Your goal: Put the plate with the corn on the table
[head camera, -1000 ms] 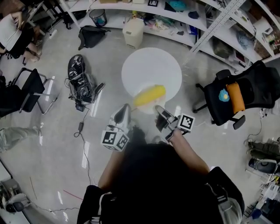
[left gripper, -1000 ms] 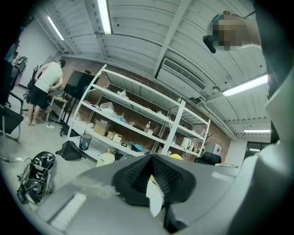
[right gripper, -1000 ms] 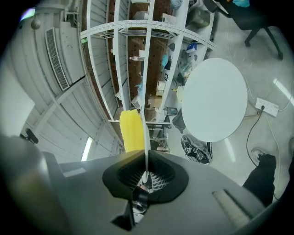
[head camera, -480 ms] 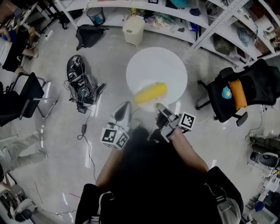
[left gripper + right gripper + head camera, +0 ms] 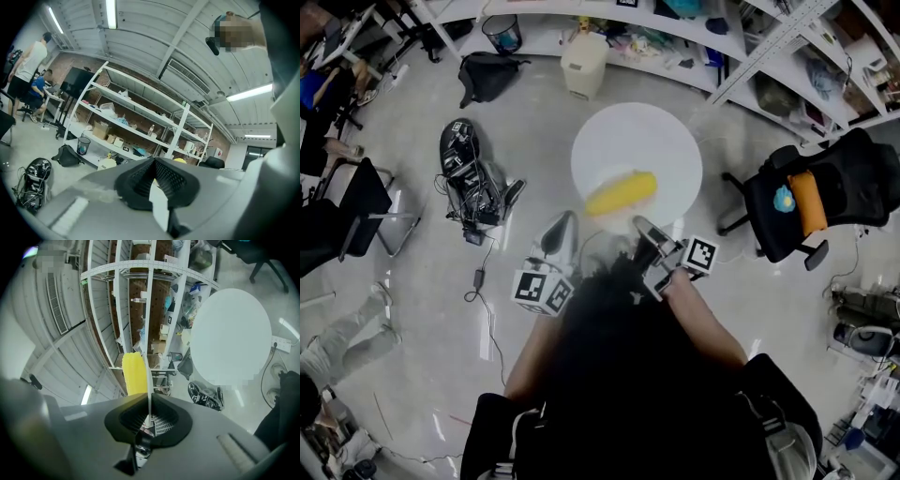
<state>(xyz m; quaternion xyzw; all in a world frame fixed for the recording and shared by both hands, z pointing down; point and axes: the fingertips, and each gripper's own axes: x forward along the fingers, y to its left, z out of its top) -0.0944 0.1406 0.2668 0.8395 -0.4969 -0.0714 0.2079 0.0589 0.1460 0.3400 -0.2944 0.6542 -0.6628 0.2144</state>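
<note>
A yellow corn cob (image 5: pixel 622 192) lies on a thin pale plate (image 5: pixel 149 380) that is held in the air over the near edge of the round white table (image 5: pixel 652 141). My left gripper (image 5: pixel 565 225) is shut on the plate's left rim, seen as a white edge (image 5: pixel 158 208) between its pads. My right gripper (image 5: pixel 643 228) is shut on the right rim. In the right gripper view the plate runs edge-on out of the jaws, with the corn (image 5: pixel 134 373) to its left. In the head view the plate itself hardly shows.
A black office chair (image 5: pixel 825 197) with an orange cushion stands right of the table. A black bag and cables (image 5: pixel 473 169) lie on the floor at left, near a folding chair (image 5: pixel 352 206). Shelving (image 5: pixel 694 47) and a white bin (image 5: pixel 586 64) are behind the table.
The corn and both grippers have shifted slightly forward, further over the table's near edge. Both grips are unchanged.
</note>
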